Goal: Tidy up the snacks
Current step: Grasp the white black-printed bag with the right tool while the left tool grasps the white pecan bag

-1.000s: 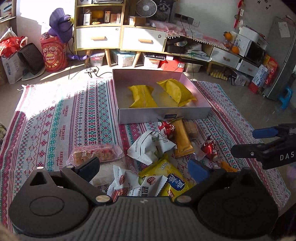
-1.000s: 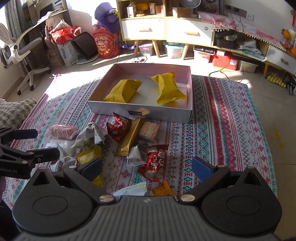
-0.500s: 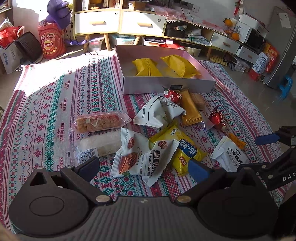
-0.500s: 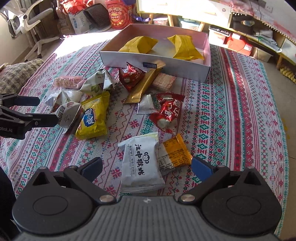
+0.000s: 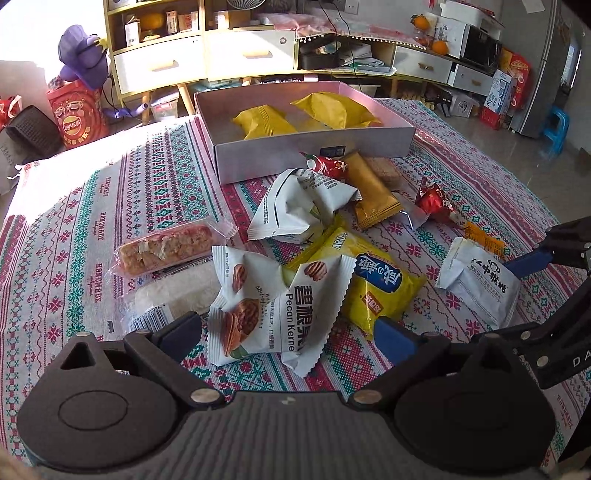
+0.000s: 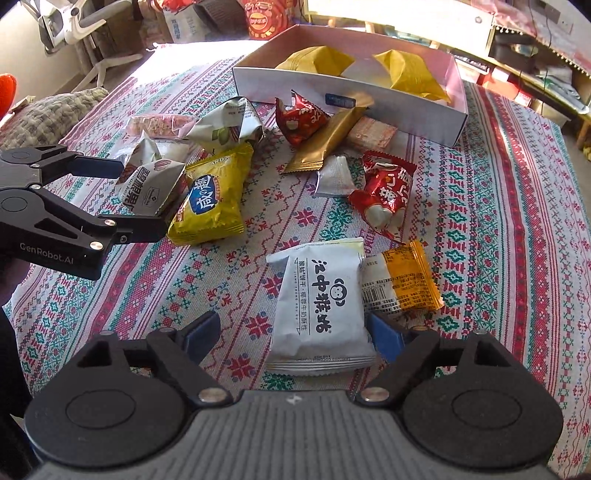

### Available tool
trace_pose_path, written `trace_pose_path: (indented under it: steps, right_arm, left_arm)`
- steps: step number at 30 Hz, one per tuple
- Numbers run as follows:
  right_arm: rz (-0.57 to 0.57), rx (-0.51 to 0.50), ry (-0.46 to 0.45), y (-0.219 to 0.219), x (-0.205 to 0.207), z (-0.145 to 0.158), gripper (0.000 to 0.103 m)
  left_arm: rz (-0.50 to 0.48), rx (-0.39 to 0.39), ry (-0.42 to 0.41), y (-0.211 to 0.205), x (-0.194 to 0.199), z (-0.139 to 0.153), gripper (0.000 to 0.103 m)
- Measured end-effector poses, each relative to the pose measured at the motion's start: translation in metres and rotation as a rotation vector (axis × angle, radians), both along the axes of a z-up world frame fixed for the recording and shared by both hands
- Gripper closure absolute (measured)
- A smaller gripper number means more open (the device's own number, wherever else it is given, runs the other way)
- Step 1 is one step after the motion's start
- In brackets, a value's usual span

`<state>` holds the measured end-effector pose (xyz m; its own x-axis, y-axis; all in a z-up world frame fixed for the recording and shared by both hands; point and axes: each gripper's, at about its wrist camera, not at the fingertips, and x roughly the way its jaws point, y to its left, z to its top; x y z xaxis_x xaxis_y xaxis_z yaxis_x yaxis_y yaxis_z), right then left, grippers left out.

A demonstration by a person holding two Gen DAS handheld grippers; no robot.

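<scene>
- The left gripper (image 5: 286, 334) has its tongs apart, one either side of the near end of a white pecan packet (image 5: 273, 314) printed "Pecan Kerne"; no pad presses it.
- The right gripper (image 6: 291, 330) also has its tongs apart, flanking a white biscuit packet (image 6: 319, 310) with black Chinese writing and a monkey-face logo; the right pad sits just beside the packet's edge, though contact cannot be told.
- Only the right wrist view shows the side of the left gripper, marked "GenRobot.AI", an office chair (image 6: 79, 27) and a grey knitted cushion (image 6: 48, 110) at the cloth's far left corner.
- Only the left wrist view shows the drawer cabinet (image 5: 207, 59), a purple plush toy (image 5: 83, 57), a red Lay's bag (image 5: 79, 114), a microwave (image 5: 480, 48) and a blue stool (image 5: 556, 127).
- The snacks lie heaped on a patterned cloth (image 6: 517, 184) woven with "HANDMADE", just before the near wall of a white box (image 6: 369, 99) at the cloth's far edge; two yellow packets (image 5: 264, 122) lie inside it.
- Beside the biscuit packet lies an orange packet (image 6: 408, 275), touching it. A yellow bag (image 6: 212, 199) marked "ARD" lies against the pecan packet.
- The cloth's right side and left side show bare stretches.
</scene>
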<state>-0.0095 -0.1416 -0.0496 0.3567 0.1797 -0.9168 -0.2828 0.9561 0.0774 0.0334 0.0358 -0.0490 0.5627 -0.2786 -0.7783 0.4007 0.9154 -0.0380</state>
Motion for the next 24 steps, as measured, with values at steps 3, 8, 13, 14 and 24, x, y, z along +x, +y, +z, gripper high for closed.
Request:
trace_pose_path:
  steps: [3,8,13,14,24]
  right_arm:
    - [-0.004,-0.008,-0.014,-0.0001,-0.0006,-0.0026,0.023]
    - [0.008,-0.030,-0.049,0.0036,-0.0066,-0.0026,0.027]
    - [0.010,-0.040,-0.066,0.0061,-0.0083,-0.0009,0.033]
    - [0.009,-0.041,-0.068,0.0061,-0.0077,-0.0004,0.036]
    - [0.016,-0.058,-0.074,0.0078,-0.0017,0.0018,0.059]
  left_arm:
    - [-0.001,-0.014,-0.010,0.0019,0.0021,-0.0012,0.003]
    - [-0.004,-0.022,-0.020,0.0039,0.0050,-0.0039,0.006]
    - [-0.002,-0.008,-0.023,0.0055,0.0069,-0.0029,0.018]
    - [0.000,-0.007,-0.021,0.0060,0.0073,-0.0025,0.019]
    - [0.026,0.016,-0.017,0.0030,0.0074,0.0021,0.033]
